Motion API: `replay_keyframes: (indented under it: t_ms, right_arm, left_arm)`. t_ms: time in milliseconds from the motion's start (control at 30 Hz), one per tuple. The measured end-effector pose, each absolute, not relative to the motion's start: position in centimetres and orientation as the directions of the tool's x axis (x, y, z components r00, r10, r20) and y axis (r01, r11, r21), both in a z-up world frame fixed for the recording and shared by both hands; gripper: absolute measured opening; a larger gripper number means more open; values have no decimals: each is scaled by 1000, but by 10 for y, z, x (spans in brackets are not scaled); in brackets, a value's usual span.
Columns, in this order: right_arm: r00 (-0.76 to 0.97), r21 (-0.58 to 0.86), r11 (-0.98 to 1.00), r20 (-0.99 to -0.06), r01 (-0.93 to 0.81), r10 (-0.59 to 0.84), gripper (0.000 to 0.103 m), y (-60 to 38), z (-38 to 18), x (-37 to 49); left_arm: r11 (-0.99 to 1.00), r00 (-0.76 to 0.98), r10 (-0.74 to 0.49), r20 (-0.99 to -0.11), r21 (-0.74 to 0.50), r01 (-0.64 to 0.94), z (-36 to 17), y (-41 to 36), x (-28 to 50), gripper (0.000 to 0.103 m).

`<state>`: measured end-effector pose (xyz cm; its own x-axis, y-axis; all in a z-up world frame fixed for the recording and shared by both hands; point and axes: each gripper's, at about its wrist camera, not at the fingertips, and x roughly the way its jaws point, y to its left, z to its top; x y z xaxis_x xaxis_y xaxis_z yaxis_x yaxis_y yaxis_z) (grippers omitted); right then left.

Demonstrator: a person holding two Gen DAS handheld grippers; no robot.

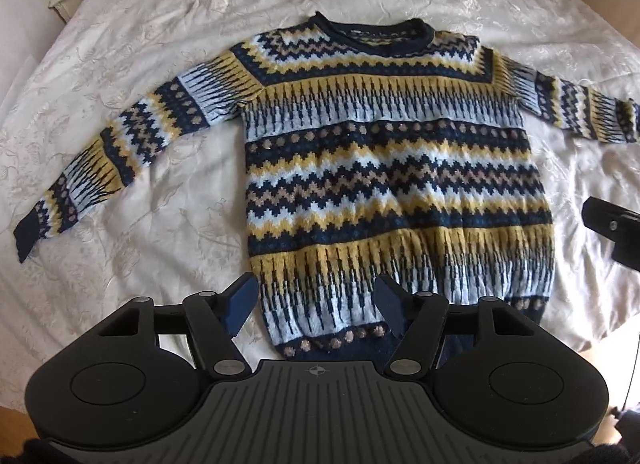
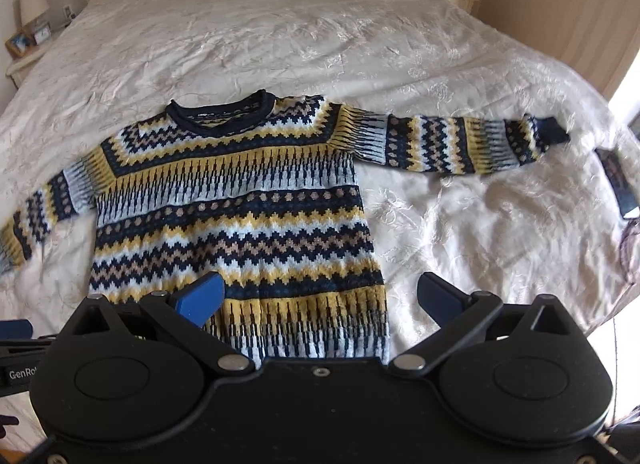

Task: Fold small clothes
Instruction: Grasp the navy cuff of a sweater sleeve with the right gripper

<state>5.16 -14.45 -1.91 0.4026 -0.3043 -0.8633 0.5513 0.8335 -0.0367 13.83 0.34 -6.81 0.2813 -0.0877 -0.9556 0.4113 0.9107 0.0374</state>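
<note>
Left wrist view: sweater spread flat for folding; left gripper and right gripper gape, empty, straddling its hem corners.

place: bedroom | signs: bed, nightstand (lamp on it)

Black hand-held gripper, blue fingers
</note>
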Motion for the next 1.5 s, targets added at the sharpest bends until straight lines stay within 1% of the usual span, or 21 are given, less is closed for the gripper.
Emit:
replay_keyframes:
  t_ms: [100,267,333,400,433,500,533,600,633,700,767,800,833,900,1033,1100,1200,1300,1367,1467,1500]
  right_arm:
    - [404,3,801,-864,599,-300,102,-168,-25,51]
    - [386,-35,787,-857,615,-340,102,-214,-40,57]
    - [376,-71,795,-853,603,-361,102,-237,-48,62]
    - [385,-68,806,-853,588,-353,101,-265,-55,66]
    - [391,-51,808,-856,587,-338,96,-281,-58,67]
    - [419,13,810,-861,586,-289,92,-319,-62,69]
    - [434,46,808,-860,588,-267,92,-338,-64,69]
    - [463,101,790,-852,605,-245,92,-375,-67,69]
    - [479,131,781,-846,611,-233,92,-394,-68,68]
    - [501,169,762,-836,625,-225,92,-430,-70,67]
    - [491,169,738,-836,653,-243,91,-466,-73,67]
    - [488,168,727,-836,666,-253,89,-483,-75,66]
    - [483,164,716,-834,679,-267,84,-499,-77,65]
    - [474,158,687,-828,709,-298,77,-531,-80,60]
    - [428,146,615,-837,775,-341,66,-584,-94,52]
    - [402,144,578,-847,803,-348,64,-604,-102,47]
    - [363,135,521,-858,843,-365,63,-628,-114,40]
    - [380,188,480,-860,857,-342,63,-643,-125,34]
    - [409,239,459,-855,856,-318,61,-656,-134,32]
    - [444,299,425,-845,854,-298,47,-664,-142,31]
    - [451,315,414,-844,854,-290,34,-666,-144,31]
  left_arm:
    - [914,310,-86,-947,49,404,-65,-4,146,63]
    - [911,323,-2,-947,132,392,-69,-32,167,63]
    - [920,305,9,-952,127,371,-74,-42,175,63]
    - [935,280,-7,-960,93,341,-76,-53,181,63]
    - [943,274,-12,-962,80,323,-75,-59,183,63]
    - [953,279,2,-960,86,290,-74,-75,186,63]
    - [954,285,-6,-959,80,290,-73,-84,187,61]
    - [958,287,-22,-958,62,279,-72,-99,188,56]
    - [960,286,-47,-957,35,276,-70,-106,188,51]
    - [967,302,-85,-950,-6,254,-66,-118,186,49]
    - [976,354,-89,-931,-10,220,-61,-129,182,49]
    - [977,376,-91,-922,-9,213,-58,-134,180,49]
    - [977,393,-93,-915,-8,211,-57,-140,179,49]
    - [979,404,-91,-910,-7,206,-55,-151,180,49]
    - [981,346,-112,-932,-49,185,-59,-163,187,49]
    - [987,335,-115,-935,-70,144,-60,-164,187,49]
    - [990,339,-63,-939,-15,143,-61,-173,187,49]
    - [989,360,-45,-932,8,145,-56,-178,187,49]
    - [990,370,-39,-928,13,137,-54,-181,187,49]
    - [989,389,-3,-921,56,140,-50,-188,188,49]
    - [989,400,-1,-917,59,138,-49,-188,188,49]
